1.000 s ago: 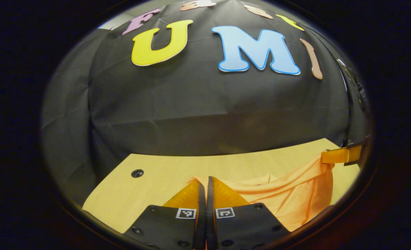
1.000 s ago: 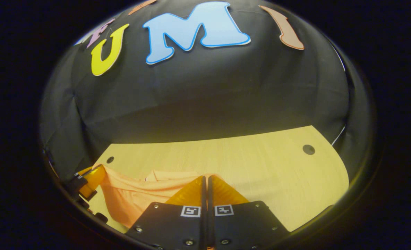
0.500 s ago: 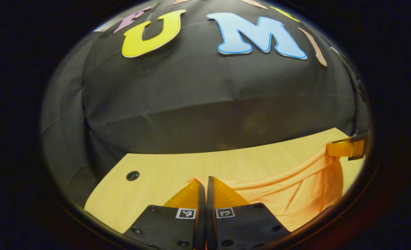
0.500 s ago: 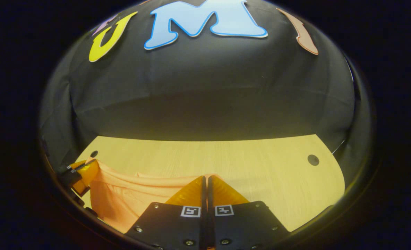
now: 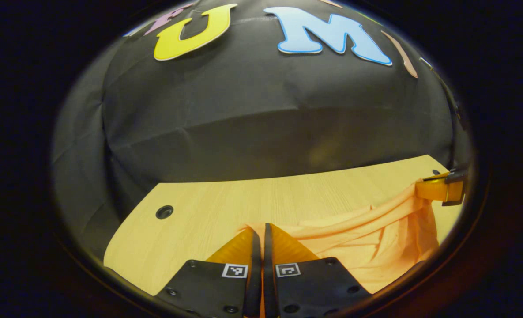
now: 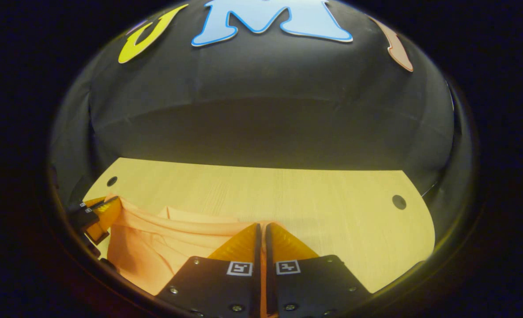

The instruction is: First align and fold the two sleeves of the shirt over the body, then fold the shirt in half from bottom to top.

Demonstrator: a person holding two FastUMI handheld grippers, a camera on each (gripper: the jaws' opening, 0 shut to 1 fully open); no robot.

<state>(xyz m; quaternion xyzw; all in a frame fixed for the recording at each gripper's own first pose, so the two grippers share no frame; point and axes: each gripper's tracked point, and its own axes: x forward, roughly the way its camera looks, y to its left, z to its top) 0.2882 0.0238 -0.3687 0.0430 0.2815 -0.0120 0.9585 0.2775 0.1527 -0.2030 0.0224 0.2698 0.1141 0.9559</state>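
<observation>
Left gripper view: the left claw [image 5: 263, 229] is pressed together, pinching an edge of the orange shirt [image 5: 367, 238]. The shirt spreads from the fingertips to the right, hanging in folds above the desk [image 5: 208, 207] toward the right claw [image 5: 438, 189] near the far right edge.

Right gripper view: the right claw [image 6: 261, 229] is likewise pressed together on the shirt [image 6: 155, 243] edge. The fabric extends left to the left claw [image 6: 104, 212]. Both claws point toward the booth's wall [image 6: 261, 128], level with one another.
</observation>
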